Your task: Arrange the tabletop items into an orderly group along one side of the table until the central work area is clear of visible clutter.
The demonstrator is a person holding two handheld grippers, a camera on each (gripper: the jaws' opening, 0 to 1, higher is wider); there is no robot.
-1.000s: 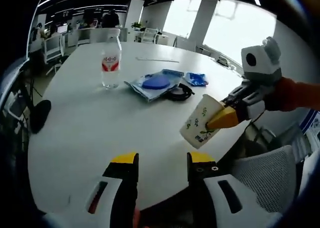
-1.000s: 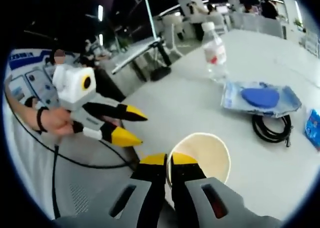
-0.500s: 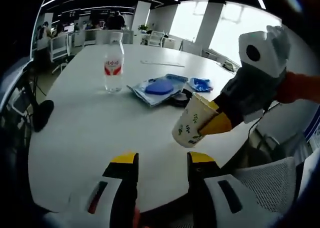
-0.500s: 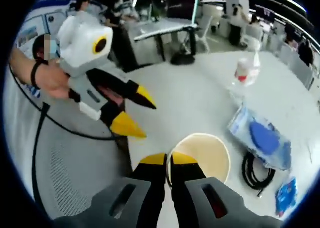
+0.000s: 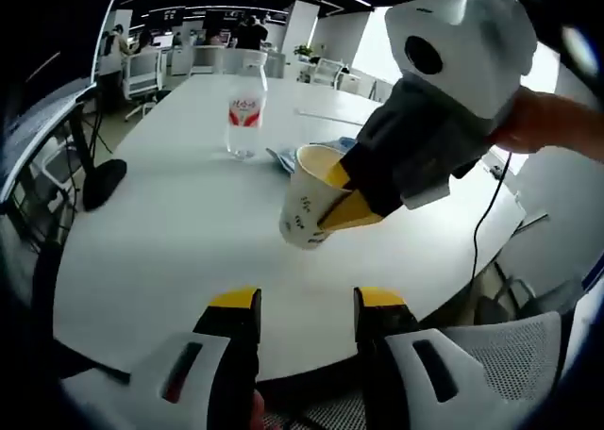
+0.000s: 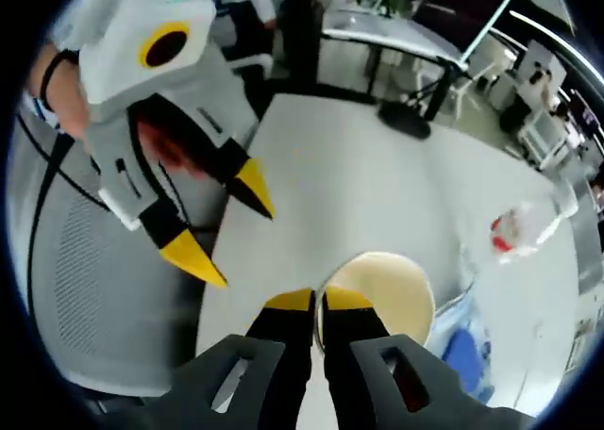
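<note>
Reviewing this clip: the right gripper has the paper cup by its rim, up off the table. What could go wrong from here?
1. The right gripper pinches only the rim of the paper cup, held tilted above the table; it may slip or crumple.
2. The open left gripper hangs close beside the cup and could bump it.

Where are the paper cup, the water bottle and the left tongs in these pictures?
paper cup (image 5: 304, 208): left gripper view, on its printed side wall.
water bottle (image 5: 245, 119): left gripper view, on its red label.
left tongs (image 5: 297, 303): left gripper view, midway between the two yellow tips.
</note>
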